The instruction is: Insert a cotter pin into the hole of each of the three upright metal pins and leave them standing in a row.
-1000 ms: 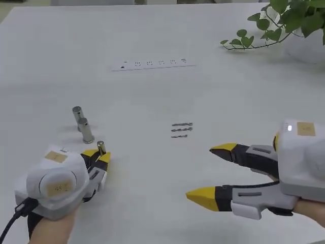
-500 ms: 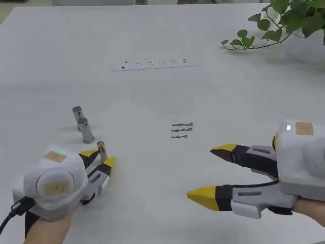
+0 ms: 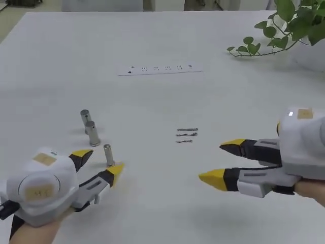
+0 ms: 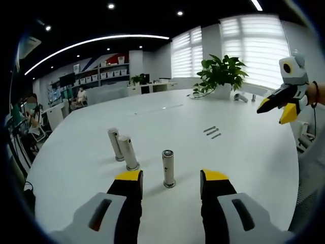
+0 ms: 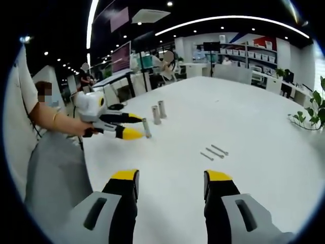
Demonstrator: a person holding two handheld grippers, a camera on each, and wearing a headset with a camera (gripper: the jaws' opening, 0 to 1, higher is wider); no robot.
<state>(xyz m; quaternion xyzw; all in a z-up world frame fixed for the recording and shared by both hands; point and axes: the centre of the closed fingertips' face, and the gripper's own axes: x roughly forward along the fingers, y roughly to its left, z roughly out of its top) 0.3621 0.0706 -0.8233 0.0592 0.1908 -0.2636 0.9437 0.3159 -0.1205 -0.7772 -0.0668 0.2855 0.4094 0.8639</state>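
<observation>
A white workbench (image 3: 152,213) seen from above, with the task barely begun. Three short metal pins stand upright in a slanting row at the left: the farthest pin (image 3: 85,117), the middle pin (image 3: 92,133) just beside it, and the nearest pin (image 3: 108,155) a little apart from the pair. Three small cotter pins (image 3: 186,135) lie flat side by side near the middle of the table, well apart from the metal pins. By the look of it none has been inserted, so all three insertions remain. The pins' holes are too small to make out. The left gripper (image 3: 100,160) has its yellow-tipped jaws spread wide, with the nearest pin standing free between the tips and touched by neither. The right gripper (image 3: 220,161) hovers to the right of the cotter pins, its jaws also wide apart and empty. A power strip (image 3: 161,69) lies farther back, and a leafy plant (image 3: 284,25) sits at the far right corner.
</observation>
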